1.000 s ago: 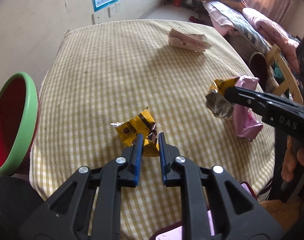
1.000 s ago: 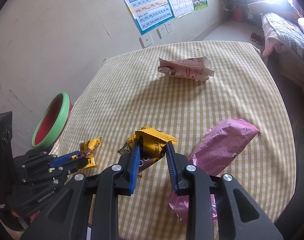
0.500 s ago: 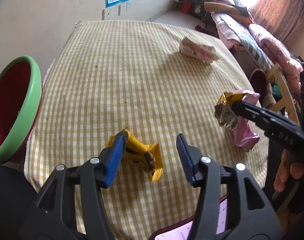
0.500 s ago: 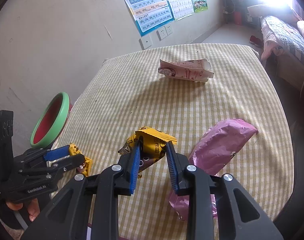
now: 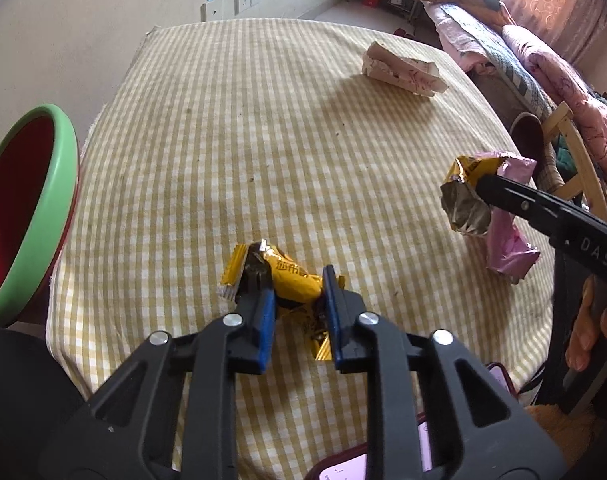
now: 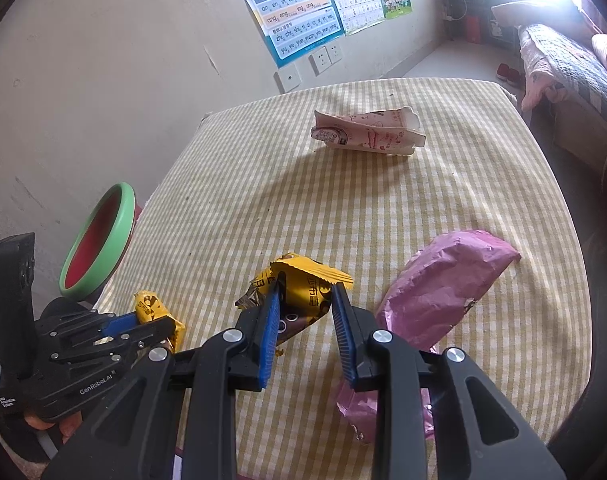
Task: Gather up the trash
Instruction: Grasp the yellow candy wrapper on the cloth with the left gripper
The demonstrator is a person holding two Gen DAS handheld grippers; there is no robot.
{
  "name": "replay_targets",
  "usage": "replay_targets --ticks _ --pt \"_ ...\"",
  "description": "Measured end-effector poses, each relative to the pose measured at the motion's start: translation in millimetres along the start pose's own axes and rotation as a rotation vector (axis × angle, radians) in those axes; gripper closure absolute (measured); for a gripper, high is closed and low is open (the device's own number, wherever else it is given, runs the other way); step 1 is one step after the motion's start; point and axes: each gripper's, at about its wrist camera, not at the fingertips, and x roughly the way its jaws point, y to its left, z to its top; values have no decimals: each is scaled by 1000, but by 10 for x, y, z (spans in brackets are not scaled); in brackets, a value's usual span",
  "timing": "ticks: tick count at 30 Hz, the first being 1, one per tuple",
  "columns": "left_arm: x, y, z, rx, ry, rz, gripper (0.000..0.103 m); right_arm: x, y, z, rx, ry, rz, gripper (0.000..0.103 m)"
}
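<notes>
My left gripper [image 5: 291, 280] is shut on a small yellow snack wrapper [image 5: 287, 276] low over the checked tablecloth, near its front left corner; it also shows in the right wrist view [image 6: 151, 308]. My right gripper [image 6: 307, 292] is shut on a second, crumpled yellow wrapper [image 6: 307, 284] and holds it above the table; the left wrist view shows that wrapper [image 5: 467, 196] in the air at right. A pink foil bag [image 6: 443, 292] lies on the cloth just right of the right gripper. A pink and white carton [image 6: 367, 132] lies flat at the far side.
A red bin with a green rim [image 5: 31, 200] stands off the table's left edge, also in the right wrist view [image 6: 99, 240]. The wall runs behind the table. A wooden chair [image 5: 575, 156] and a bed with bedding [image 5: 523, 48] stand beyond the right edge.
My left gripper opened over the small yellow wrapper, then closed on it again at a new angle. My right gripper has stayed shut on its wrapper, almost still.
</notes>
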Motion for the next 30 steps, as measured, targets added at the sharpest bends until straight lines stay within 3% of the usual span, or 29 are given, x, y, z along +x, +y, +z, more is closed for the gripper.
replay_targets --ticks 16,30 --pt "-240 112 67 -44 -115 27 82 -81 56 0 -20 -25 -5 76" --pt "-372 249 101 -91 -148 31 82 -161 189 20 -42 -41 -2 76"
